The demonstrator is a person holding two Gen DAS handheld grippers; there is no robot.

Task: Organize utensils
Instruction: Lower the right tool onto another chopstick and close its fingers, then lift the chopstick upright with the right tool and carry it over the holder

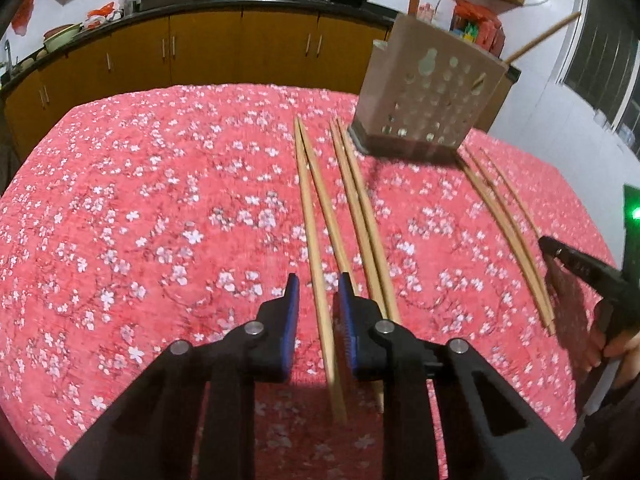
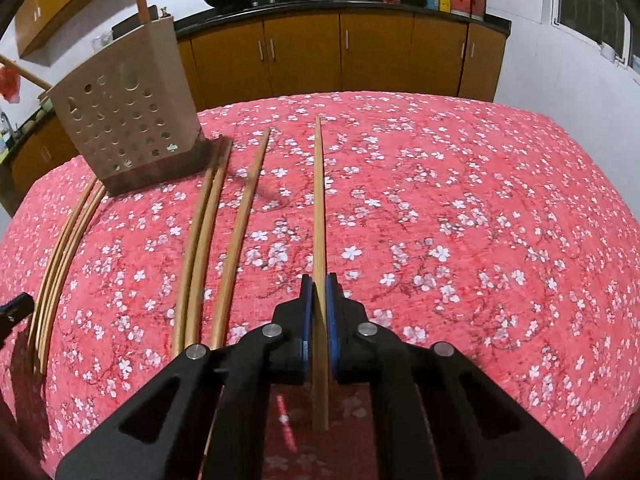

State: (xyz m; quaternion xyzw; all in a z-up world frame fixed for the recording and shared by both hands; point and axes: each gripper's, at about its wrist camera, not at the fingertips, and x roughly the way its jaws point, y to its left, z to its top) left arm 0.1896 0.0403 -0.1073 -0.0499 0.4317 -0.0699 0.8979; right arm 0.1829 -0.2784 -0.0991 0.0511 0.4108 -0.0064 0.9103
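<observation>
The right hand-held gripper (image 2: 319,296) clamps one chopstick (image 2: 319,200) at lower centre; the left hand-held gripper (image 1: 316,294) straddles another chopstick (image 1: 308,208), pads not touching.

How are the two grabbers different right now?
The right gripper has its fingers squeezed tight on one chopstick; the left gripper has a gap, with a chopstick lying loose between its fingers. Both are black with blue pads, above the flowered red tablecloth.
</observation>
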